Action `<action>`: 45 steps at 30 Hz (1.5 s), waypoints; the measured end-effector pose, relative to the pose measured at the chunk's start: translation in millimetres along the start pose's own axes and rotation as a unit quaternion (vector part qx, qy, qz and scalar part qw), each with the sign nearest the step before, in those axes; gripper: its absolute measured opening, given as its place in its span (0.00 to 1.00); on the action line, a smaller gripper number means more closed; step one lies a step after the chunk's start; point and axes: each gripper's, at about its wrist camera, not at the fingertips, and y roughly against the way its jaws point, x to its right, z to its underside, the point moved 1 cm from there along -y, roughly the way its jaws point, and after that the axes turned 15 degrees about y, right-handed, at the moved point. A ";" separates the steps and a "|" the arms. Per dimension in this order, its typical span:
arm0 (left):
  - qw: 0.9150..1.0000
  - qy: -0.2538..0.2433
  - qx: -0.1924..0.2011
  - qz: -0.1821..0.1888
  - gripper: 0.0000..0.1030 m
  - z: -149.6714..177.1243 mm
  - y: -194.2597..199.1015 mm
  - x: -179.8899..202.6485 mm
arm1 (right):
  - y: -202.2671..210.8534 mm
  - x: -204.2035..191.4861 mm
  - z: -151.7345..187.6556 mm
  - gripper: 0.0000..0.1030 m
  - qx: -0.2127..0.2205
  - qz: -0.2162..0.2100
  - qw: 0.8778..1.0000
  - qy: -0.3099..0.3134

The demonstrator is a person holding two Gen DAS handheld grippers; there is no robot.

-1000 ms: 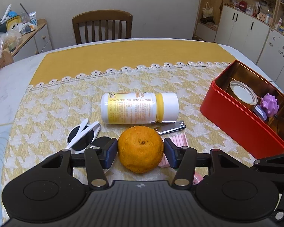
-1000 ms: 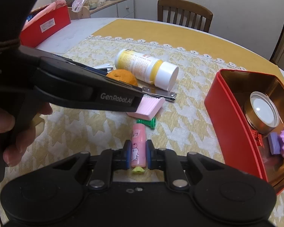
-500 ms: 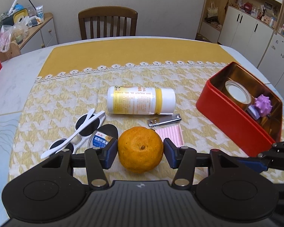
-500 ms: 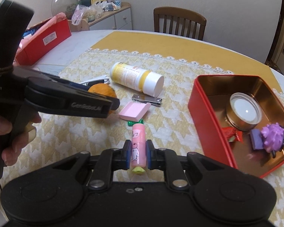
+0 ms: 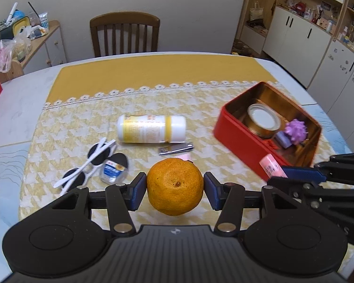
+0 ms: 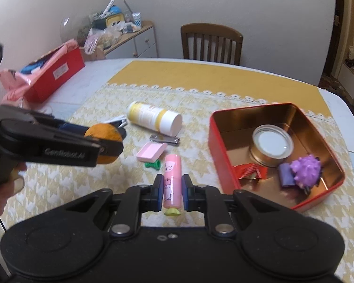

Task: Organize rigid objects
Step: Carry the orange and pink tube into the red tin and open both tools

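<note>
Red metal tin (image 6: 226, 167) already holds a gold candle tin (image 6: 271, 147), a purple spiky toy (image 6: 306, 171) and a wrapper. Left gripper (image 5: 174, 188) pinches the round orange (image 5: 174, 186); right gripper (image 6: 172, 192) pinches the pink tube (image 6: 171, 181), both lifted clear. White bottle (image 5: 151, 129), nail clipper (image 5: 175, 148), white sunglasses (image 5: 87, 165) and pink eraser (image 6: 151, 151) remain on the yellow cloth.

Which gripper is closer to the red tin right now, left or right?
Right. The right gripper, shut on a pink tube, hangs just beside the red tin. The left gripper, holding the orange, is farther away across the cloth.
</note>
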 end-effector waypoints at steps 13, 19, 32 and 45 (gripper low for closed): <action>0.998 -0.036 0.002 0.052 0.50 -5.7 9.0 67.1 | 30.5 52.3 6.6 0.15 0.021 0.036 0.999 -0.023; 0.996 -0.060 0.003 0.069 0.50 -12.4 -3.4 103.2 | 36.9 78.7 14.5 0.15 0.019 0.062 0.998 -0.027; 0.992 -0.102 -0.033 0.061 0.50 -11.5 -60.3 161.7 | 20.4 143.2 26.1 0.15 0.001 0.091 0.995 -0.045; 0.994 -0.103 -0.032 -0.001 0.50 -30.6 -112.8 167.0 | -43.2 178.5 -0.8 0.15 -0.035 0.072 0.996 -0.035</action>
